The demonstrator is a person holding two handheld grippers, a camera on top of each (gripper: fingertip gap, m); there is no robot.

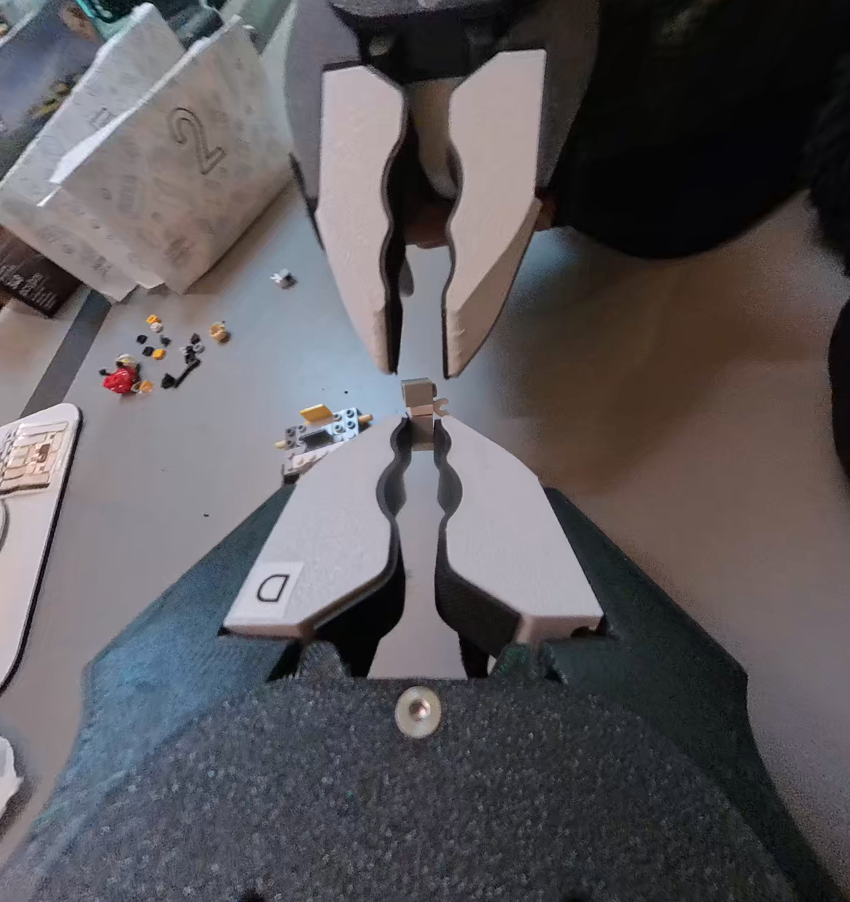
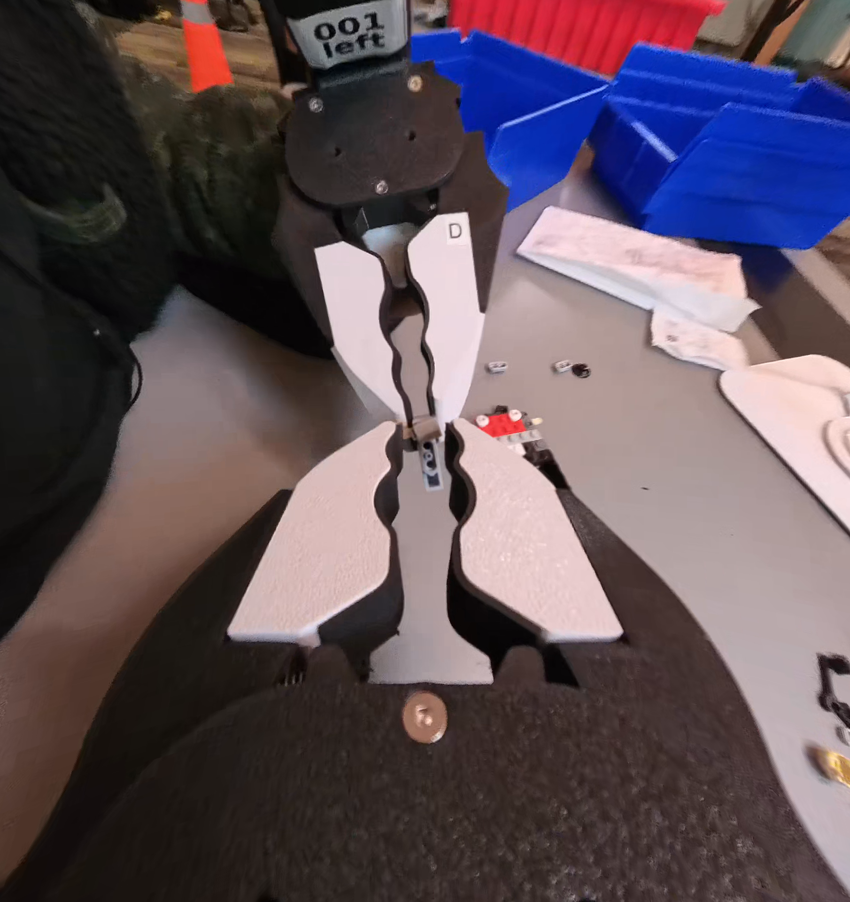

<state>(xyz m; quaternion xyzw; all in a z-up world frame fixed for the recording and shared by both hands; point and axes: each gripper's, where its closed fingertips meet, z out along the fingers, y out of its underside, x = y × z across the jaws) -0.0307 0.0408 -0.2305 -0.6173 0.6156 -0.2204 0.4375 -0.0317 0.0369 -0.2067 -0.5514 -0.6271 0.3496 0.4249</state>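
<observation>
Pinching a small grey piece (image 1: 419, 398) at their very tips, the left tongs (image 1: 420, 424) hold it up over the grey bench (image 1: 218, 488). Both pads press on its sides. The right tongs (image 1: 420, 373) point at it from the other way. They are a little way open, with the piece just at their tips, and their pads do not press on it. With a piece this small, I think a good hold means a firm, steady pinch, with the two tongs lined up straight, nose to nose. The left view shows a tiny clip on the side of the piece, a pile of loose bits (image 1: 169, 351) and white paper bags (image 1: 135, 171). The right view shows other things: the long studded underside of the piece between the open pads, the red top of a half-built model (image 2: 503, 427) just beside the tips, and blue bins (image 2: 730, 161) at the back.
</observation>
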